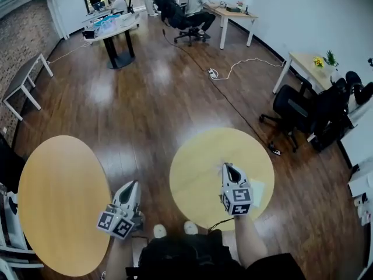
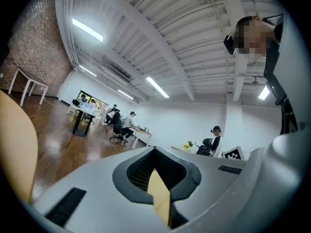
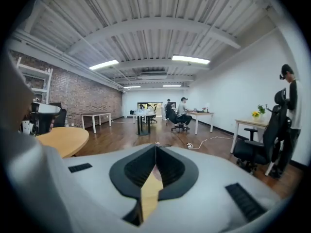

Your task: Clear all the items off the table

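So both claws are clamped fully closed with nothing in them. The left gripper (image 1: 133,184) has its jaws meeting at the tip, and the right gripper (image 3: 156,145) is the same, pads pressed flat together. In the head view the right one hangs over the round table (image 1: 195,171) at about 5 o'clock. The only thing I can spot on that table is a pale flat sheet (image 1: 257,190) lying just beside the gripper at its 3 o'clock, can't tell what it is exactly. The left gripper is at 7 o'clock over the wood floor (image 1: 145,98), between that table and a second round table (image 1: 58,203) at 8 o'clock. Dark office chairs (image 1: 291,107) sit out at 3 o'clock.
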`<state>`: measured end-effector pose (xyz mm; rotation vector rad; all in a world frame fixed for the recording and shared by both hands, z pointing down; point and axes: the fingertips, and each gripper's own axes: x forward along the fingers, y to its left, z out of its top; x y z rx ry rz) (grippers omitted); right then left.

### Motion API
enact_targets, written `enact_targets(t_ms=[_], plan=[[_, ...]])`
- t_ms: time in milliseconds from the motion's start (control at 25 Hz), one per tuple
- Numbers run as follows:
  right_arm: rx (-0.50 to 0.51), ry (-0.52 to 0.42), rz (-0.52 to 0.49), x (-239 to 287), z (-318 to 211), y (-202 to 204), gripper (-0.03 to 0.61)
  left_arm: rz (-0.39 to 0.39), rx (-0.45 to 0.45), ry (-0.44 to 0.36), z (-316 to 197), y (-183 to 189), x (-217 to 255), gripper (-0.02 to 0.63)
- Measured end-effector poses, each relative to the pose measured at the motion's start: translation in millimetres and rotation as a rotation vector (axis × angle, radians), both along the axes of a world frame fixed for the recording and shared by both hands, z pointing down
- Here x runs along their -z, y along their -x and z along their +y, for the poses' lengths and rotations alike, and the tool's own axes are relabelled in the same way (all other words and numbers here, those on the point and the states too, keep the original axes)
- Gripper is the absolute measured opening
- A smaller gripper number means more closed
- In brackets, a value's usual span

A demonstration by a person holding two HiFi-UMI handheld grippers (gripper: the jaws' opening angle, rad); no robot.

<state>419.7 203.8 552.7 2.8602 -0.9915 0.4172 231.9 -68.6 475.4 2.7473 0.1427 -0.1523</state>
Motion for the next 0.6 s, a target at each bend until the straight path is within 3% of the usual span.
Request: enact_targets(t_ms=[160,320,600], plan=[[-0.111,0.009,0.001,-0.3,30.3,8.3,0.003,0.003,-0.135,-0.003,15.3,-30.8,-3.7,-0.002],[-0.168,0.029,-0.012,-4.9,58.0,8.4,0.003,-0.007,-0.201,-0.006,31.7,-59.2,-8.9,-0.002],[-0.184,0.054,-0.118,-45.7,72.0,2.3,0.003,-0.034,-0.153,-0.003,23.9,-72.9,-25.2,-0.002]])
